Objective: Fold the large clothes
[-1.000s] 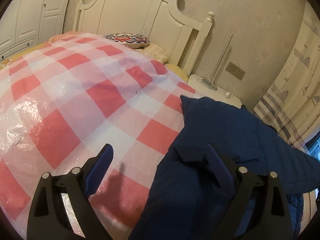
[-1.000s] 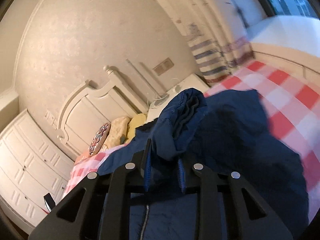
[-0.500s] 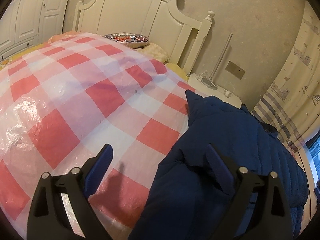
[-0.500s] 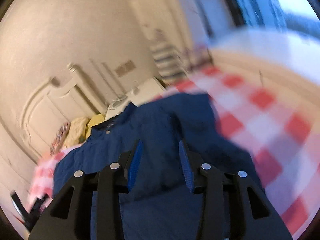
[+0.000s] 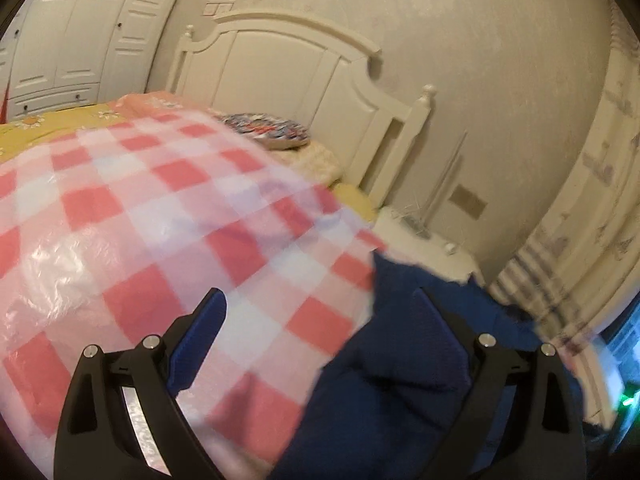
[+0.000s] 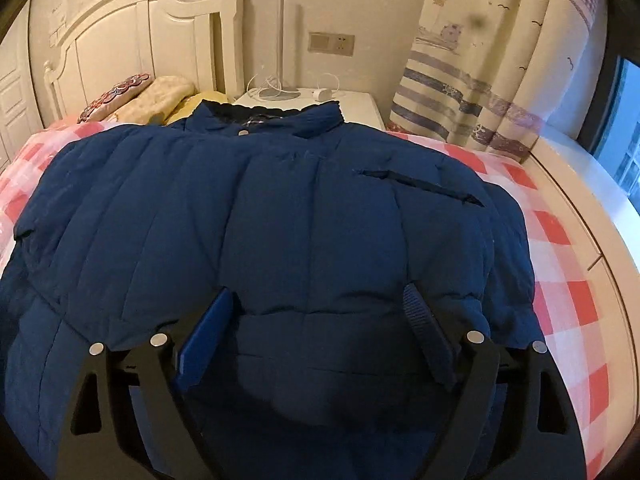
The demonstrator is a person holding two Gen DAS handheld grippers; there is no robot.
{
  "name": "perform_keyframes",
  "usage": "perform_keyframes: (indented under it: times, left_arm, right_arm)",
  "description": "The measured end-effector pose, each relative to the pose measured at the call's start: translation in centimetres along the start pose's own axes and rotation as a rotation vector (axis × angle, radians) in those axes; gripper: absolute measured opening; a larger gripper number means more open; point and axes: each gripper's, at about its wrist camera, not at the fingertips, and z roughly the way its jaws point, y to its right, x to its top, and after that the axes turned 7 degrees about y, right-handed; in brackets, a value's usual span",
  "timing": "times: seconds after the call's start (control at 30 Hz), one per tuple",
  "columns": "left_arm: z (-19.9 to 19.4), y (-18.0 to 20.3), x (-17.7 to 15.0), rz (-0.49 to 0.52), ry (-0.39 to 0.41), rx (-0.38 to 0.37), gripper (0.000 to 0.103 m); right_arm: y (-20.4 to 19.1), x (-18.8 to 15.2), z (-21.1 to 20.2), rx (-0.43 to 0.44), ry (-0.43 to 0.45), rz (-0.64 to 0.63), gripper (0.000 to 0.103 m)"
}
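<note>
A dark blue padded jacket lies spread on the red-and-white checked bed cover, collar toward the headboard, with a chest pocket on its right. My right gripper is open and empty, just above the jacket's middle. In the left wrist view the jacket fills the lower right, on the checked cover. My left gripper is open and empty, its right finger over the jacket's edge, its left finger over the cover. This view is blurred.
A white headboard and pillows stand at the bed's far end. A white bedside table with a lamp and cables is beside it. A striped curtain hangs right. White wardrobes stand left.
My right gripper has let go of the jacket fold it held, opened wide and turned to face the spread jacket. My left gripper has tilted up, still open.
</note>
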Motion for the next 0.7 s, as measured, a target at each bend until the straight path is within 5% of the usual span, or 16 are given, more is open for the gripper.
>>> perform_keyframes:
  times: [0.23, 0.4, 0.6, 0.7]
  left_arm:
    - [4.4, 10.5, 1.1, 0.258, -0.166, -0.101, 0.100]
    - [12.7, 12.5, -6.7, 0.467, -0.404, 0.052, 0.101]
    - [11.1, 12.8, -3.7, 0.300, -0.375, 0.016, 0.100]
    - [10.7, 16.0, -2.3, 0.331, -0.313, -0.022, 0.101]
  right_arm:
    - [-0.3, 0.1, 0.0, 0.003, 0.009, -0.001, 0.085]
    - [-0.3, 0.1, -0.1, 0.018, 0.013, 0.003, 0.086]
    - [-0.4, 0.0, 0.1, 0.021, 0.015, -0.005, 0.089]
    - [-0.6, 0.0, 0.0, 0.014, 0.018, -0.013, 0.090]
